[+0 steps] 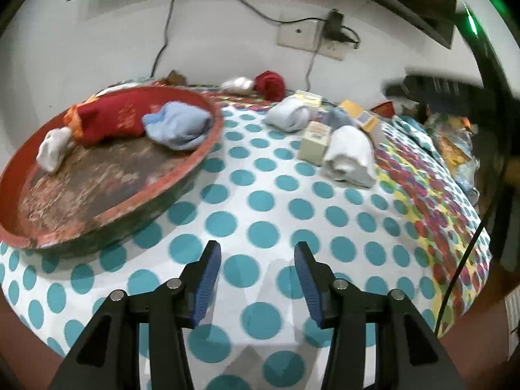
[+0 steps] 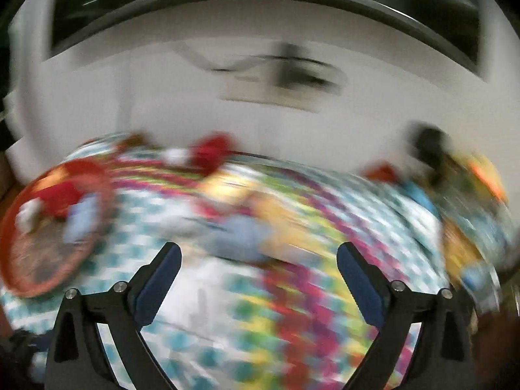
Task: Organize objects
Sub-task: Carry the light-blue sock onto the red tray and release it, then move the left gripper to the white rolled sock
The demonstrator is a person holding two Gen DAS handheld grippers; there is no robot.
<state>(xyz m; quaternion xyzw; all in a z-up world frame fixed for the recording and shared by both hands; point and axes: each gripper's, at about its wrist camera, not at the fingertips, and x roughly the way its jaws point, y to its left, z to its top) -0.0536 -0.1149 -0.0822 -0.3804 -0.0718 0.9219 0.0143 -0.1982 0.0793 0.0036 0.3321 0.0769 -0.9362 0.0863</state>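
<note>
White wall with a socket plate (image 1: 311,39) and trailing cables backs a table draped in a dotted cloth (image 1: 260,201) of teal spots with a bright multicoloured border. At the left sits a round red tray (image 1: 208,149), worn on its floor, holding a red sock (image 1: 110,120), a light blue sock (image 1: 178,125) and a small white sock (image 1: 52,151). Well apart to the right lie rolled white socks (image 1: 349,157), small cardboard boxes (image 1: 314,143) and, by the wall, a red yarn ball (image 1: 269,84). The left gripper (image 1: 257,255) hovers over bare cloth, jaws partly apart, holding nothing. The right gripper (image 2: 258,255) stands wide and empty in a heavily blurred view
</note>
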